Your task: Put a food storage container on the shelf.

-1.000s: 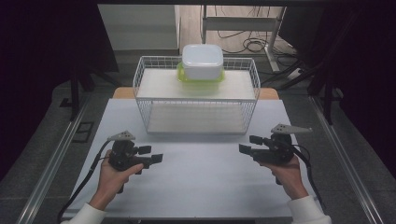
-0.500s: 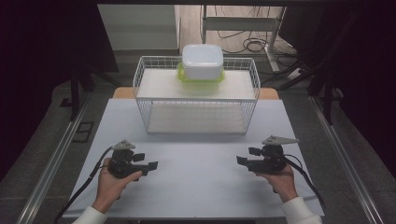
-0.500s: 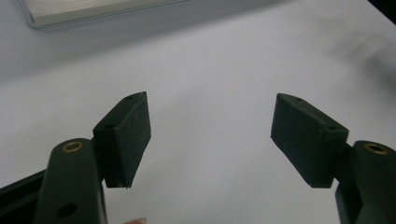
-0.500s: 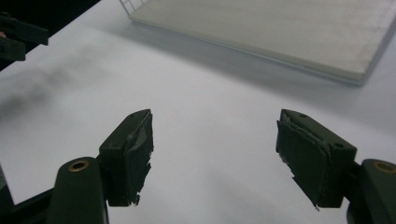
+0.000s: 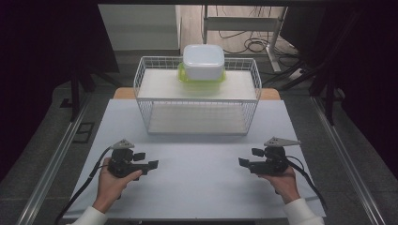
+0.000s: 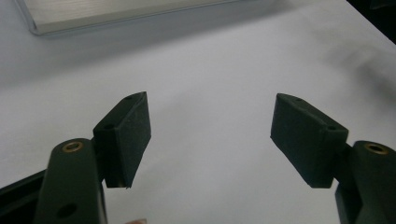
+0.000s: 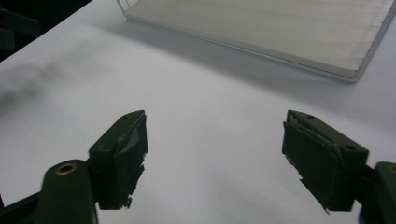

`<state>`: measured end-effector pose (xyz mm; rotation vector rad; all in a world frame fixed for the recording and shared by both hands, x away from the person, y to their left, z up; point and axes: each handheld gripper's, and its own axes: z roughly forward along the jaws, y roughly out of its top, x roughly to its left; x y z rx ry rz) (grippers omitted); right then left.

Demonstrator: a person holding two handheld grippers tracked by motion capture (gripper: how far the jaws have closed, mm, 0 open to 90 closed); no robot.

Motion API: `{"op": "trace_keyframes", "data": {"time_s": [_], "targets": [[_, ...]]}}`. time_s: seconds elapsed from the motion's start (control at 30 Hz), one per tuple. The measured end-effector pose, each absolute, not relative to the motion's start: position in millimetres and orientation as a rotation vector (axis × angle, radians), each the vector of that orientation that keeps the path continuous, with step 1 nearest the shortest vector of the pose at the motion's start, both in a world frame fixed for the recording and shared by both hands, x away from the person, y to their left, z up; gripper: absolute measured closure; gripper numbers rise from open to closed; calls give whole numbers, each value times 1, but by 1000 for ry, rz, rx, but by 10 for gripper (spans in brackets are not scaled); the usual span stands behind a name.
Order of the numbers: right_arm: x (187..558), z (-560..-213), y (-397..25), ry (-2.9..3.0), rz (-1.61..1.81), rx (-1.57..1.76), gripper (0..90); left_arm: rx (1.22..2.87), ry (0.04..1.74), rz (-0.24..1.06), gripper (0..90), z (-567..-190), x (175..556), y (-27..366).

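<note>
White laminate covered the desk [image 5: 197, 187], which carried everything in the scene. At its far half stood a wire basket [image 5: 197, 105] of white mesh with a pale board laid across its top, and a second pale board lay inside on its floor. On the upper board, toward the far rim, sat a lime-green lid [image 5: 201, 77] with a white plastic container [image 5: 202, 62] resting upside down upon it, well apart from both hands.

At the near edge, two forearms in white sleeves came up from below. The left hand [image 5: 112, 180] wrapped its grip from underneath, wrist angled inward, and held the left tongs [image 5: 151, 165] low over the desk, pointing toward the middle. In the left gripper view those tongs [image 6: 210, 135] stood wide apart with bare desk between the black pads [image 6: 128, 135]; nothing was held. The corner of the basket's lower board [image 6: 116, 11] showed at the top of that view.

The right hand [image 5: 279, 180] mirrored that pose, palm under the grip, and held the right tongs [image 5: 244, 162] level and pointing inward. In the right gripper view the right tongs [image 7: 215, 140] were likewise spread wide and empty, the worn pads [image 7: 126, 154] showing frayed edges, with the board's edge ahead of them.

Each set carried a grey three-cornered plate on top, and a black cable trailed back past each wrist.
</note>
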<state>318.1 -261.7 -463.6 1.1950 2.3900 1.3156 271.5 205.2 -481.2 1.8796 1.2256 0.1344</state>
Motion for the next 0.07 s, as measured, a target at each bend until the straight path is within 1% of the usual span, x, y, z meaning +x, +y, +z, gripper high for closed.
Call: {"op": "trace_keyframes", "data": {"time_s": [0.07], "targets": [[318,-464,-262,2393,1313,1186,188,1888,1228,142,278,-482,273,205]]}}
